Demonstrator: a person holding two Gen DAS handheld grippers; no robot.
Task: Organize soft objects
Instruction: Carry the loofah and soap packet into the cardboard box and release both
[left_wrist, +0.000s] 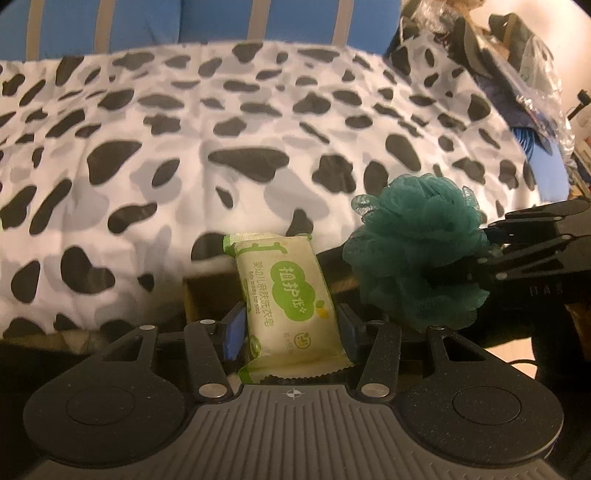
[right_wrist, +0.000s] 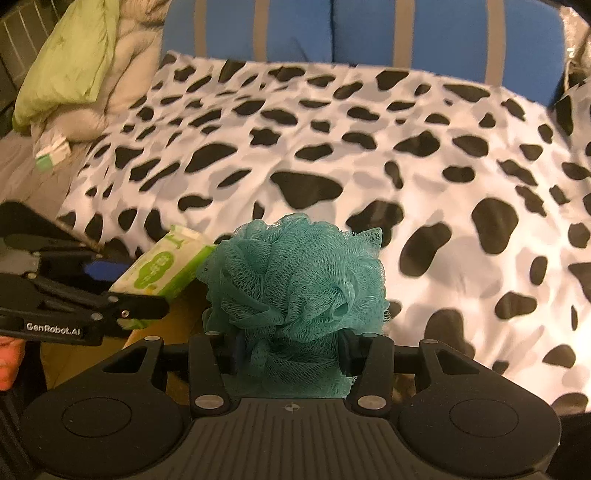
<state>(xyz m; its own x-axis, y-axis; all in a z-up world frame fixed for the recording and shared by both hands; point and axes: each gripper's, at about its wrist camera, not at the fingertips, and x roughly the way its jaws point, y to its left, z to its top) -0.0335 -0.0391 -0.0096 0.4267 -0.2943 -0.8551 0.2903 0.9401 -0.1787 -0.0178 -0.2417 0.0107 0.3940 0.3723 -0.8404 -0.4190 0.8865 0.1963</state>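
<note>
Soap bar pack (left_wrist: 286, 295) pinched in your left gripper (left_wrist: 290, 328); right gripper (right_wrist: 291, 349) clamps teal bath pouf (right_wrist: 295, 280) over cow-print blanket (right_wrist: 369, 147).

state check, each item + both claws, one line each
soap packet: wrapper sealed, held in left claw
bath pouf: bunched, held in right claw, squeezed at its base
left claw: shut on soap packet
right claw: shut on bath pouf
cow-print blanket: spread flat, slightly wrinkled, nothing on its patterned area
</note>
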